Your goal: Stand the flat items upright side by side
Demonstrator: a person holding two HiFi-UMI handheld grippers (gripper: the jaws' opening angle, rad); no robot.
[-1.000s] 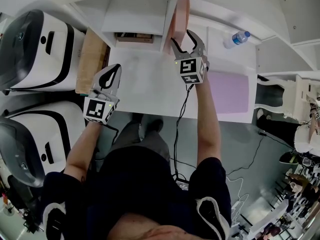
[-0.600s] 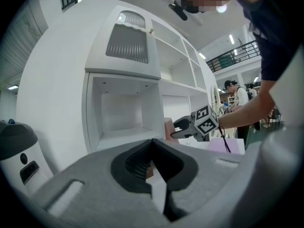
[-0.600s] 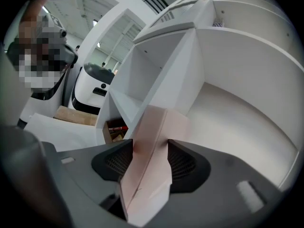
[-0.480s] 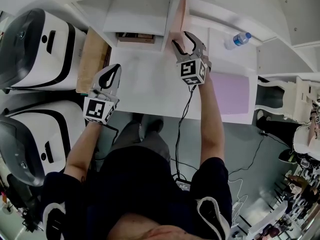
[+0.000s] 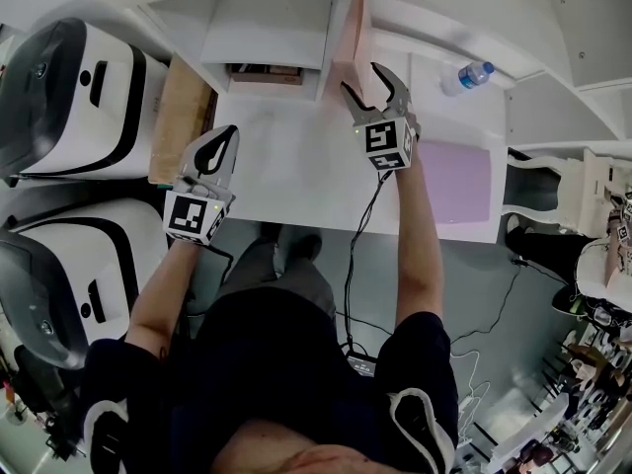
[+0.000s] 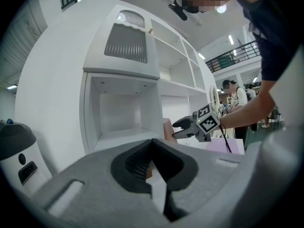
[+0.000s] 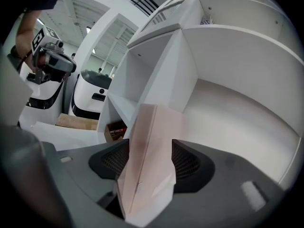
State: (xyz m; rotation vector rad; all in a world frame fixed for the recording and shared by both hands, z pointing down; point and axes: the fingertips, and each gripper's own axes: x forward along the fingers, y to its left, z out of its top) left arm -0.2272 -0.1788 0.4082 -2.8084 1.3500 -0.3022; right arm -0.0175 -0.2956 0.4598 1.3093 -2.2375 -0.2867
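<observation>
A pink flat book (image 5: 352,33) stands on edge against the white shelf divider (image 5: 334,38). It sits between the jaws of my right gripper (image 5: 362,79). In the right gripper view the book (image 7: 151,146) fills the gap between the dark pads, which have just been opening and no longer squeeze it. A pale lilac flat item (image 5: 451,181) lies on the desk (image 5: 286,166) to the right of that hand. My left gripper (image 5: 227,134) hovers shut and empty over the desk's left part; its closed tips (image 6: 153,144) point toward an open cubby.
A brown board (image 5: 181,117) lies at the desk's left edge. A small box of items (image 5: 265,72) sits in the low cubby. A water bottle (image 5: 468,76) lies on the right shelf. Two white machines (image 5: 69,87) stand to the left.
The pink book has gone from tilted to upright against the divider. The right gripper shifted slightly to the right and its jaws stand wider. The left gripper has not moved.
</observation>
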